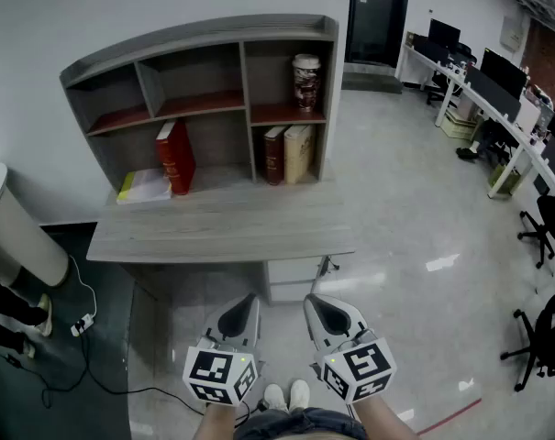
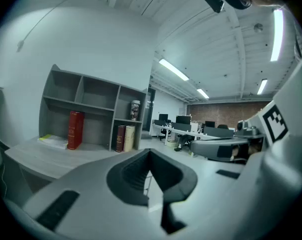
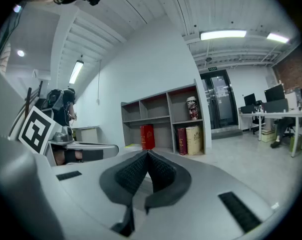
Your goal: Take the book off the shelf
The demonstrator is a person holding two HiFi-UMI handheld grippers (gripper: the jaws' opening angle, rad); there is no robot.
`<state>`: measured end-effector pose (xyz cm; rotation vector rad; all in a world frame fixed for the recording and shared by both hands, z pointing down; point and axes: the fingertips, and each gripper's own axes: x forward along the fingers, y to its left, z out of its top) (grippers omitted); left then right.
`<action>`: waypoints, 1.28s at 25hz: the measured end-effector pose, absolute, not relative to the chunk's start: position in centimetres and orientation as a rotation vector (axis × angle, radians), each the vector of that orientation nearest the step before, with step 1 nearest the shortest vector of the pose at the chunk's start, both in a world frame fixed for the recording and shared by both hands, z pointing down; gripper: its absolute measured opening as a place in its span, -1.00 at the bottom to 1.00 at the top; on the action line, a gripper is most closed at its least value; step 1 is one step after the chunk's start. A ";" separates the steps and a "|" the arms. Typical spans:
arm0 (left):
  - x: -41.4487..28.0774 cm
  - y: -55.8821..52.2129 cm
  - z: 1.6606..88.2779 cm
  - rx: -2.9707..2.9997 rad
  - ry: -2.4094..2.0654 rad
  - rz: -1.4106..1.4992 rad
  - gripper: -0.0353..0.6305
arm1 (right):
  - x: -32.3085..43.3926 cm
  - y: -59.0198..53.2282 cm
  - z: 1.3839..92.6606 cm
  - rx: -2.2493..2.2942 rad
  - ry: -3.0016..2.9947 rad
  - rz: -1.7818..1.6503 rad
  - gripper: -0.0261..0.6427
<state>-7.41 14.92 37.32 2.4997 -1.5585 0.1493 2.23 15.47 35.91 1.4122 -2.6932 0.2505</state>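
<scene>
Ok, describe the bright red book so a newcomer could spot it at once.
Look at the grey shelf unit on the desk against the white wall, then its wide lower-left compartment. The bright red book stands there beside a flat yellow-edged stack; it is the only standing book in that compartment, brighter than the dark red book and cream book lower right.

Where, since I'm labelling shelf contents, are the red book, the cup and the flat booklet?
red book [image 1: 175, 157], head view, middle of its cover
cup [image 1: 305, 82], head view, patterned side
flat booklet [image 1: 145, 187], head view, top sheet
</scene>
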 end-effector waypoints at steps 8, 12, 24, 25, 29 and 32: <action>-7.3 15.8 37.4 2.513 -1.533 0.159 -0.86 | 1.6 16.0 35.8 1.415 -2.697 0.252 -0.90; -7.4 15.7 37.4 2.506 -1.539 0.155 -0.86 | 1.5 15.9 35.6 1.403 -2.709 0.250 -0.90; -6.4 14.3 38.3 2.432 -1.574 0.112 -0.86 | 2.6 15.5 36.1 1.309 -2.762 0.265 -0.90; -6.2 14.2 38.4 2.430 -1.574 0.111 -0.86 | 3.0 15.4 36.2 1.313 -2.759 0.268 -0.90; -5.6 13.5 38.2 2.439 -1.578 0.099 -0.86 | 4.3 14.6 36.3 1.344 -2.745 0.278 -0.90; -5.3 13.0 37.9 2.440 -1.595 0.094 -0.86 | 5.0 14.0 36.4 1.359 -2.732 0.288 -0.90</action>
